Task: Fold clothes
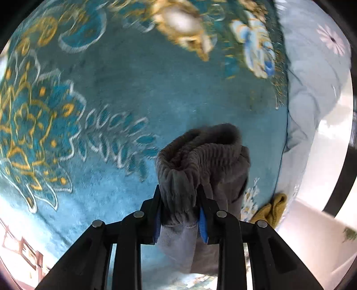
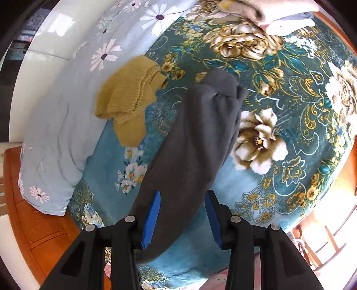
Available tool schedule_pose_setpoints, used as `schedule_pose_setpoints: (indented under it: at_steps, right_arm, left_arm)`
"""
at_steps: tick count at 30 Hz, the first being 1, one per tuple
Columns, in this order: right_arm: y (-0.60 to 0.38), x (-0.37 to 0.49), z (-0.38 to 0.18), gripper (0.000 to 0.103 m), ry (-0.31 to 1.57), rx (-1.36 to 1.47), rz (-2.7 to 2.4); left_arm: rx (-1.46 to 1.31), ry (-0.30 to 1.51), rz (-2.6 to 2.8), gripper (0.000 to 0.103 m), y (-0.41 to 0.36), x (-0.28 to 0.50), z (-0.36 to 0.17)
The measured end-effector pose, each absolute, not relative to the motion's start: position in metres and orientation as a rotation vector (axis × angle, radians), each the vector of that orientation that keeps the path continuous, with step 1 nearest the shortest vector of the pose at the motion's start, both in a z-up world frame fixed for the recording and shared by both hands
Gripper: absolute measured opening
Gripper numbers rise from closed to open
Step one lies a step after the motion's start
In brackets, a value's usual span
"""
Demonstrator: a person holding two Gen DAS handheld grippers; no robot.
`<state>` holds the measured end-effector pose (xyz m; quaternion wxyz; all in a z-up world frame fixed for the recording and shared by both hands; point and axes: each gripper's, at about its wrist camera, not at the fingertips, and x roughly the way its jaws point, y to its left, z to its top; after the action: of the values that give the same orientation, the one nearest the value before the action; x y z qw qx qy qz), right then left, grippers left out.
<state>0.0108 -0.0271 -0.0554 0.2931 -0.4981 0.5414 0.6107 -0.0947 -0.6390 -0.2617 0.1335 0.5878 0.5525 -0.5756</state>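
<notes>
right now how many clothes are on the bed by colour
grey garment: 1, gathered end clamped in the left tongs
mustard-yellow knit: 1
pale folded pile at the far edge: count unclear, blurred
total clearly seen: 2

Left gripper (image 1: 179, 210), at the bottom centre of its frame: matte black linkage arms fanning out like struts, four round silver pivot pins, blue pads lining the inner faces of the fingers. Right gripper (image 2: 183, 217), bottom centre of its view: the same black bars, silver pins and ridged blue pads (image 2: 151, 217)
</notes>
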Motion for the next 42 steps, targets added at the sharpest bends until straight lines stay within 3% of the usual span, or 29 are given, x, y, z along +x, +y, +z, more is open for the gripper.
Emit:
schedule_pose_setpoints:
  at_steps: [6,18,23,31,42]
  right_arm:
    - [-0.013,0.035,-0.051,0.045,1.496,-1.244,1.605]
    - [0.032,0.091,-0.081,0.045,1.639,-1.140,1.553]
    - [0.065,0.098,-0.106,0.045,1.731,-1.133,1.586]
    - [0.113,0.108,-0.161,0.048,1.844,-1.187,1.577]
    - [0.152,0.098,-0.240,0.056,1.975,-1.232,1.502]
  left_arm:
    - [1.718,1.554,-1.601,0.036,-0.646,-0.104,-0.238]
    - [1.567,1.552,-1.726,0.037,-0.631,-0.110,-0.169]
    - [1.666,1.384,-1.932,0.037,-0.556,-0.127,-0.117]
    - [1.853,0.947,-2.136,0.044,-0.422,-0.126,-0.063]
    - [1.872,0.729,-2.040,0.045,-0.374,-0.100,-0.044]
